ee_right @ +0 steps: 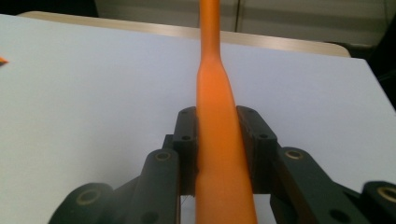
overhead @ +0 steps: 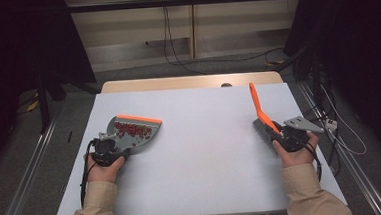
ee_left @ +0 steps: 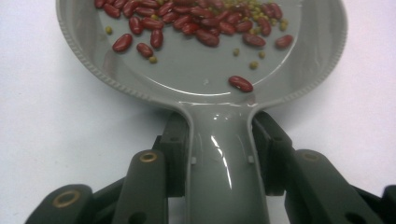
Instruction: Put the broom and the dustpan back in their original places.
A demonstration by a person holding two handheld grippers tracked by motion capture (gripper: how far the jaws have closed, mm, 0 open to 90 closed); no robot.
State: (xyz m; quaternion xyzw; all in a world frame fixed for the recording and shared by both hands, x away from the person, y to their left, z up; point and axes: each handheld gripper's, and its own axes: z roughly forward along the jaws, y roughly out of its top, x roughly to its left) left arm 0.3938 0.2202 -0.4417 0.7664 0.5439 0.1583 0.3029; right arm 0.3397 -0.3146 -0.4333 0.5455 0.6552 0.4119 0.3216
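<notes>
The dustpan [overhead: 132, 132] sits on the left of the worktop [overhead: 201, 152], with beans [overhead: 131, 129] lying in it. The brush [overhead: 262, 119] is well apart at the right edge, its handle pointing toward the far side.

Both forearms come in wearing loose beige long sleeves [overhead: 95, 203], the fabric bunched a little at the cuffs. Each hand wraps a compact black two-jaw gripper: the left gripper [overhead: 111, 144] has a small grey fitting on top, the right gripper [overhead: 279, 135] carries a flat grey three-cornered plate [overhead: 302, 124]. Thin black cables [overhead: 85, 174] loop back along the wrists. Up close, the matte black fingers [ee_left: 175, 154] are blocky linkages, pinned with brass-ringed rivets [ee_left: 148, 157] and small dark screws [ee_right: 186, 138].
</notes>
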